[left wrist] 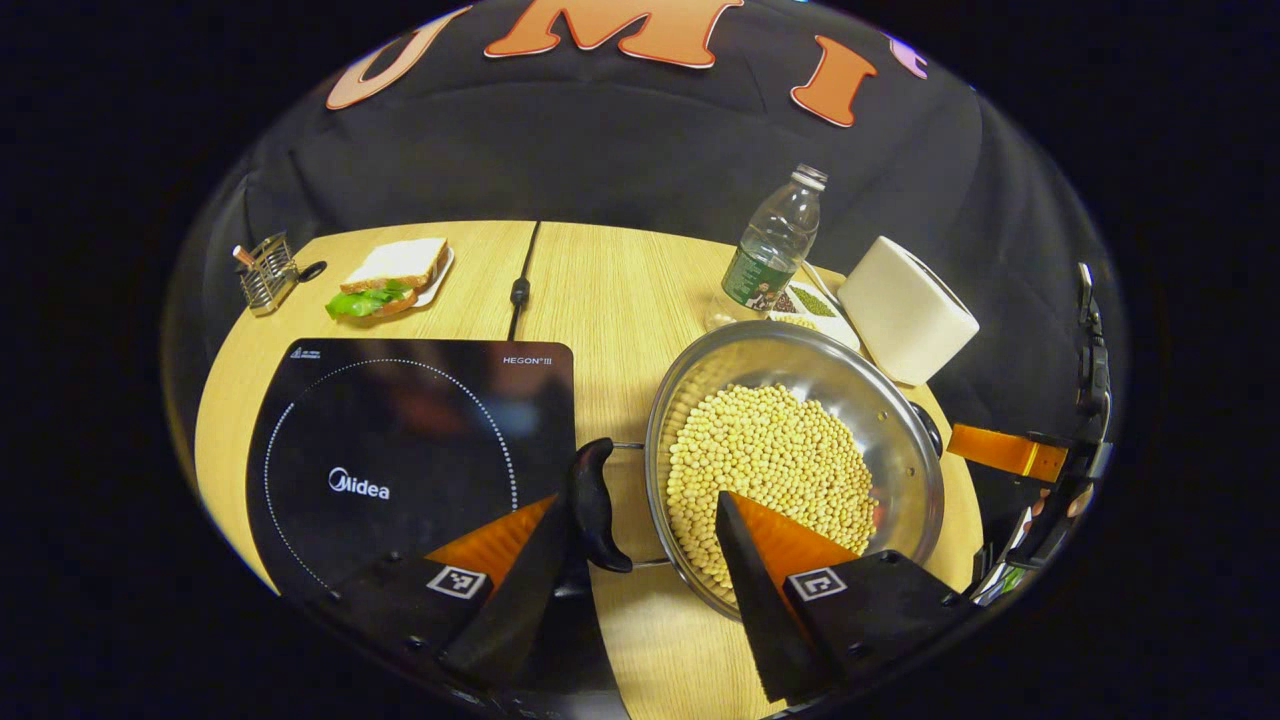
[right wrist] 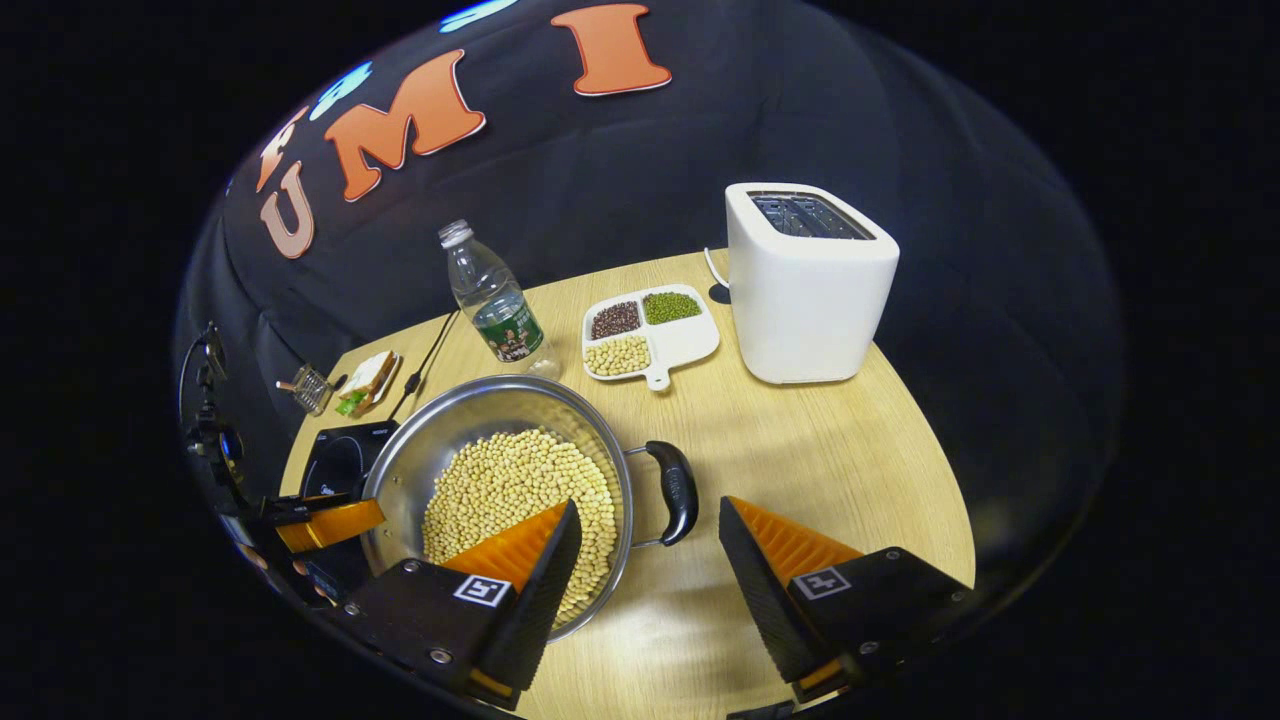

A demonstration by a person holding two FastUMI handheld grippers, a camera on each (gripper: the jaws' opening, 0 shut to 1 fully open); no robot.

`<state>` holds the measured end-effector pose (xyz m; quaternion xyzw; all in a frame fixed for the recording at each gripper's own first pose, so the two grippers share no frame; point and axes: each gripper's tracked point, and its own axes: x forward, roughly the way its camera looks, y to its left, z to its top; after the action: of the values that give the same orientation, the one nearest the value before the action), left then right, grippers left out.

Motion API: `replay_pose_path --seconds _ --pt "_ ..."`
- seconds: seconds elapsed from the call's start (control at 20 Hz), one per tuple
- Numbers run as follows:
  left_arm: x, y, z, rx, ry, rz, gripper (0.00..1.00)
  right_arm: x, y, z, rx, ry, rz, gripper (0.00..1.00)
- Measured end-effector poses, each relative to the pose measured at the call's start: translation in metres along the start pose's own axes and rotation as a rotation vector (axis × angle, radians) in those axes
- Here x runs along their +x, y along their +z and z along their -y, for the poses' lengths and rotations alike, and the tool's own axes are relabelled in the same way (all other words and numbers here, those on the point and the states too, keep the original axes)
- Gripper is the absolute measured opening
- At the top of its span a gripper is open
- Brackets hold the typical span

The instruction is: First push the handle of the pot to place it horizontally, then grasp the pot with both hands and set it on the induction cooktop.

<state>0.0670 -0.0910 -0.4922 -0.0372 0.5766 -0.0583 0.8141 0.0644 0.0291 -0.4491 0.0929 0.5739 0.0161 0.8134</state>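
Two black handles stick out from the steel pot (left wrist: pixel 795 455), one on each side, and the pot sits on the wooden table (left wrist: pixel 600 290) full of pale soybeans (left wrist: pixel 770 470), just beside the induction cooktop (left wrist: pixel 400 470) and not on it. Your left gripper (left wrist: pixel 640 545) is spread wide, with the pot's near handle (left wrist: pixel 597 505) standing in the gap between its fingers; one finger hangs over the cooktop's corner and the other over the beans, and neither presses on the handle. Your right gripper (right wrist: pixel 650 555) is likewise wide open, with the other handle (right wrist: pixel 677 492) just ahead of its gap, one finger over the beans and the other over bare table, gripping nothing. In the right gripper view your left gripper (right wrist: pixel 330 525) shows at the pot's far rim, over the cooktop (right wrist: pixel 340 460). Behind the pot stand a clear plastic bottle (right wrist: pixel 492 300) and a white divided dish of beans and grains (right wrist: pixel 650 335); beside the dish is a white toaster (right wrist: pixel 805 280). At the far end of the table, beyond the cooktop, lie a sandwich with lettuce (left wrist: pixel 390 280) on a small plate and a little wire holder (left wrist: pixel 265 272), and the cooktop's black cord (left wrist: pixel 520 285) runs back across the wood.
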Motion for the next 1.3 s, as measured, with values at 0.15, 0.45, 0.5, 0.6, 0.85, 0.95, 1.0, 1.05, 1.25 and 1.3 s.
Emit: replay_pose_path --seconds 0.15,0.45,0.5,0.6,0.85,0.95,1.0,1.05,1.25,1.3 --pt "0.004 0.004 0.004 0.001 -0.021 0.015 0.94 0.005 -0.003 0.011 -0.015 -0.034 -0.008 0.87" --pt "0.022 0.015 0.031 0.005 -0.063 0.054 0.88 0.020 -0.016 0.029 -0.037 -0.104 -0.042 0.87" --pt "0.025 0.016 0.037 0.012 -0.073 0.061 0.88 0.023 -0.017 0.035 -0.046 -0.127 -0.039 0.87" --pt "0.033 0.018 0.043 0.038 -0.078 0.074 0.90 0.023 -0.017 0.042 -0.049 -0.155 -0.037 0.87" --pt "0.052 0.021 0.045 0.134 0.001 0.112 0.90 0.032 -0.016 0.051 -0.038 -0.183 -0.032 0.81" --pt "0.059 0.022 0.045 0.168 0.019 0.118 0.90 0.034 -0.016 0.054 -0.057 -0.201 -0.032 0.75" --pt "0.062 0.020 0.046 0.173 0.020 0.118 0.90 0.038 -0.018 0.053 -0.073 -0.208 -0.033 0.79" --pt "0.066 0.021 0.042 0.177 0.035 0.114 0.90 0.041 -0.018 0.053 -0.097 -0.215 -0.036 0.74" --pt "0.086 0.006 0.042 0.163 0.034 0.053 0.84 0.046 -0.020 0.055 -0.122 -0.230 -0.044 0.79" --pt "0.090 0.005 0.042 0.165 0.044 0.055 0.86 0.047 -0.021 0.056 -0.126 -0.233 -0.047 0.79"
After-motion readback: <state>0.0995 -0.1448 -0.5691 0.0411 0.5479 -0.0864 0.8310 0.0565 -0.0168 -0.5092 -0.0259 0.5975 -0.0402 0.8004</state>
